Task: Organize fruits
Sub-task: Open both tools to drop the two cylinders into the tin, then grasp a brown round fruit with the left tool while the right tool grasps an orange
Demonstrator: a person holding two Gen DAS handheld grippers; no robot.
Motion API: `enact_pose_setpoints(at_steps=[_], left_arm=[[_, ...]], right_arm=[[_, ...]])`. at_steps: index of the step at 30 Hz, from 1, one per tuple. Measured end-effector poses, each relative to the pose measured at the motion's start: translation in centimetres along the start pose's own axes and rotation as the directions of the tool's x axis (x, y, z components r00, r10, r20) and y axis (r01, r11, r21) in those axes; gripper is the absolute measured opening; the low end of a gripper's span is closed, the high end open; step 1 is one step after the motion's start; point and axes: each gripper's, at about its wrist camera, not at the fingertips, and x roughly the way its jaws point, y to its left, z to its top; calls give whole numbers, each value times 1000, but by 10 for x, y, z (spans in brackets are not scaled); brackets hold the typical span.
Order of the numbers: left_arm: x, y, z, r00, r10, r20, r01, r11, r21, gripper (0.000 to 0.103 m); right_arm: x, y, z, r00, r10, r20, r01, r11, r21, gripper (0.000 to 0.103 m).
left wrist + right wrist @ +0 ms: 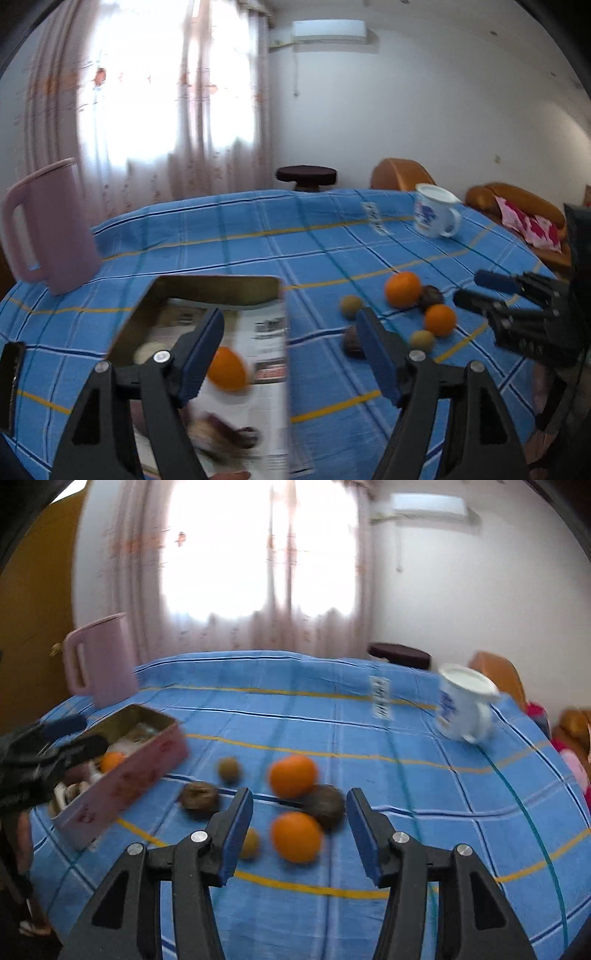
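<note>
Nearest in the left wrist view, the left gripper [290,345] stands with its jaws wide apart and nothing pressed between them, above the near end of a pink tin box [122,771] that sits toward the left edge of the surface [229,247]. Inside the box, on printed paper, lie one orange [227,369], a pale round fruit and some dark blurred pieces.

The right gripper [299,830] has its jaws parted to a moderate gap with nothing gripped, above the loose fruit near the middle of the surface. Closest to it sit an orange [296,836] and a small greenish-brown fruit [250,843]. Just behind the orange is a dark brown round fruit [327,810], touching a second orange [293,781]. Left of these lie a wrinkled brown fruit [199,794] and another small greenish one [229,770].

Farther back, a pink pitcher [99,661] stands at the far left edge and a white mug with blue print [463,705] near the far right edge, with a small card [380,698] between them.
</note>
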Motion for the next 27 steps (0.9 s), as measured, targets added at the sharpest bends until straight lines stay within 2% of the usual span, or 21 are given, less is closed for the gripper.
enact_pose_setpoints(at_steps=[8, 16, 18, 21, 22, 27], left_arm=[[24, -39, -1, 998, -29, -62, 32, 998, 52, 76], [46, -48, -2, 991, -37, -126, 46, 996, 72, 76], [50, -52, -2, 989, -42, -143, 54, 995, 80, 76], [55, -57, -2, 986, -48, -160, 64, 994, 94, 76], [57, -58, -2, 985, -49, -166, 66, 993, 99, 76], [63, -63, -3, 978, -59, -200, 84, 990, 115, 75]], right_arm=[[19, -10, -1, 996, 47, -78, -43, 998, 44, 54], [46, -4, -4, 976, 89, -197, -83, 996, 39, 54], [52, -3, -5, 968, 111, -225, -104, 994, 44, 49], [54, -1, -6, 965, 124, -229, -118, 992, 39, 44], [53, -1, -6, 965, 134, -226, -128, 991, 39, 38], [46, -3, -6, 973, 134, -190, -127, 991, 49, 38]])
